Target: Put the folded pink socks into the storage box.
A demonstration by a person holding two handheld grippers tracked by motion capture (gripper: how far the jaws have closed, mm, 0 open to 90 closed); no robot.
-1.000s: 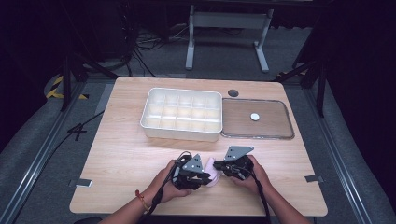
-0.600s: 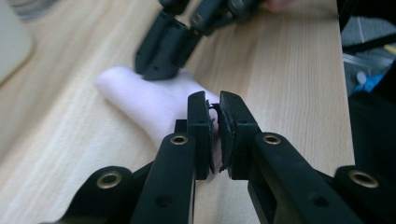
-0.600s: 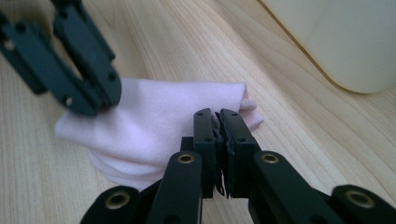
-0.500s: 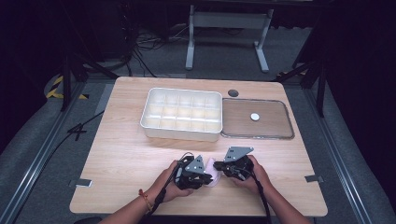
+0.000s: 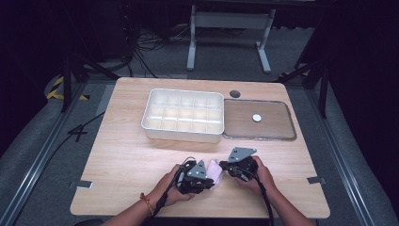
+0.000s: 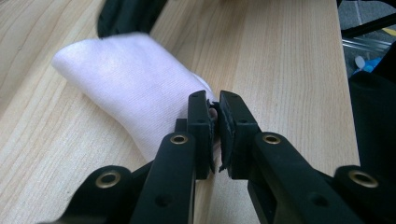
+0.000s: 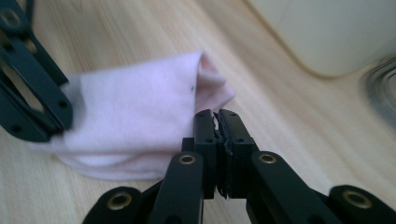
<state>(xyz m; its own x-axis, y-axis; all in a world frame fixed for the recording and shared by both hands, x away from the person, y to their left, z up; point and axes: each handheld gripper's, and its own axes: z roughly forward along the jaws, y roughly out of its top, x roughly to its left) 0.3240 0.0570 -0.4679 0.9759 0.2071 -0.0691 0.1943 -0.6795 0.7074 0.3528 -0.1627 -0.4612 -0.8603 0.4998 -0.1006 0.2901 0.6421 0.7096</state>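
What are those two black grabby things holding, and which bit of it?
Both pinch the folded pink cloth. The left gripper nips one edge between its fingers; the right gripper nips the opposite edge.

The compartment box (image 5: 183,115) stands on the table (image 5: 122,160), toward its far side. Just right of the box lies the flat lid (image 5: 277,129), touching it. Nearer the person than the box, a folded cloth (image 5: 215,172) lies between the left gripper (image 5: 203,178) and the right gripper (image 5: 225,167).
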